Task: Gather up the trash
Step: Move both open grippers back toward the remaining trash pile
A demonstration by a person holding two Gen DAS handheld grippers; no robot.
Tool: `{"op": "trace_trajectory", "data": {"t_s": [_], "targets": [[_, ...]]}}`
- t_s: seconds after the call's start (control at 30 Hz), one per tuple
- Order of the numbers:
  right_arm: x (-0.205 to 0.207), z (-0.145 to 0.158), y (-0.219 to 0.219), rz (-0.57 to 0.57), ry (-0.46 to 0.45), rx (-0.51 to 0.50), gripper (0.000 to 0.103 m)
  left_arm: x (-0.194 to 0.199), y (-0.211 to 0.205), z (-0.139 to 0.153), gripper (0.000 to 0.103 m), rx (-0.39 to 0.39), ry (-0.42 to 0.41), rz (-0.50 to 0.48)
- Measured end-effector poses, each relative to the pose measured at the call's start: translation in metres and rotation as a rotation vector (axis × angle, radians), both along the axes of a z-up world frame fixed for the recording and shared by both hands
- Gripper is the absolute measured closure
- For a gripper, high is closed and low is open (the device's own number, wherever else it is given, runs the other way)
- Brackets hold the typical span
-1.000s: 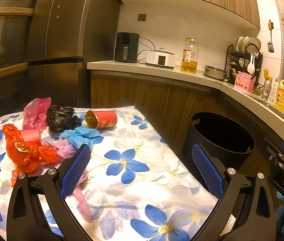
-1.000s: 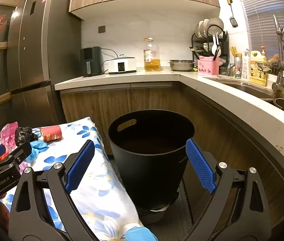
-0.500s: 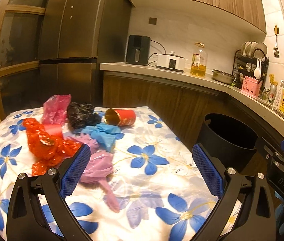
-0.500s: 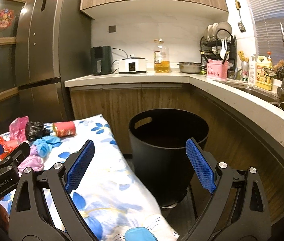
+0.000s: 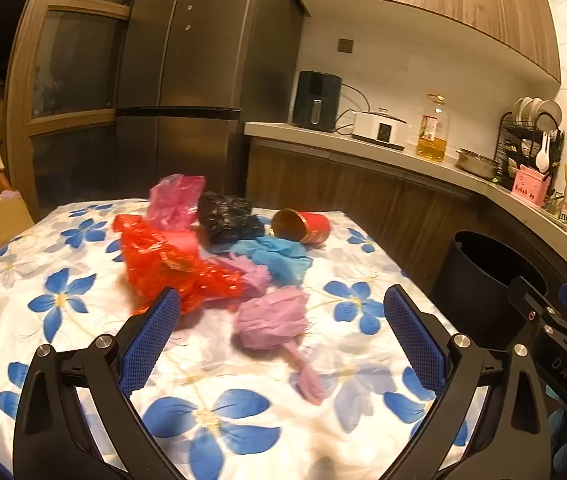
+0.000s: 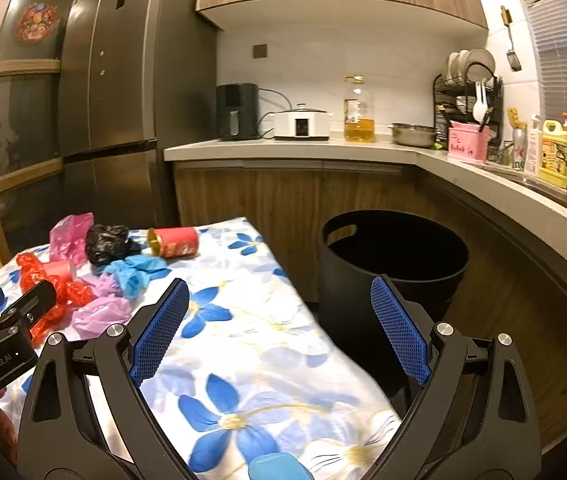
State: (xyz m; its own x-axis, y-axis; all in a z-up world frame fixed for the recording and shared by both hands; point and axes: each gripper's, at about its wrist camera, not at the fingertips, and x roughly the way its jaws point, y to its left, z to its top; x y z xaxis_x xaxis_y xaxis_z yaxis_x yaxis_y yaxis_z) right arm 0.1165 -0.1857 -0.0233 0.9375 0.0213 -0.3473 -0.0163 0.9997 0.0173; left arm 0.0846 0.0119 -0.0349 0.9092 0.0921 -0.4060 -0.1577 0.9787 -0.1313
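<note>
L gripper [image 5: 279,320] jaws wide open, nothing held, over the floral cloth [image 5: 63,264]. Purple wad [image 5: 271,320] sits on the cloth between the jaws but ahead of the tips, no contact. Red crinkled bag [image 5: 163,264] just past L pad, blue wad [image 5: 279,256], black bag [image 5: 229,222], red can [image 5: 303,226] on its side further back. R gripper [image 6: 279,328] also wide open + empty, pile well off to its left; black bin [image 6: 391,264] ahead-right on the floor beside the table.
</note>
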Motion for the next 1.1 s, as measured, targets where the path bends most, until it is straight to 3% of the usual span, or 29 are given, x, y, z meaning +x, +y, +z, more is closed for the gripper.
{"op": "trace_trajectory", "data": {"t_s": [0.3,0.6,0.9,1.1], "targets": [[0.005,-0.014,0.036,0.079,0.035,-0.006,0.012,-0.01,0.027,-0.005,0.006,-0.007,0.003,0.044],[0.015,-0.043,0.089,0.248,0.103,0.01,0.014,-0.019,0.066,-0.017,0.006,0.005,0.013,0.122],[0.038,-0.057,0.143,0.341,0.127,-0.022,0.024,-0.021,0.096,-0.021,0.006,-0.001,0.019,0.184],[0.06,-0.07,0.163,0.357,0.188,-0.027,0.039,-0.016,0.107,-0.019,0.006,0.002,0.017,0.197]]}}
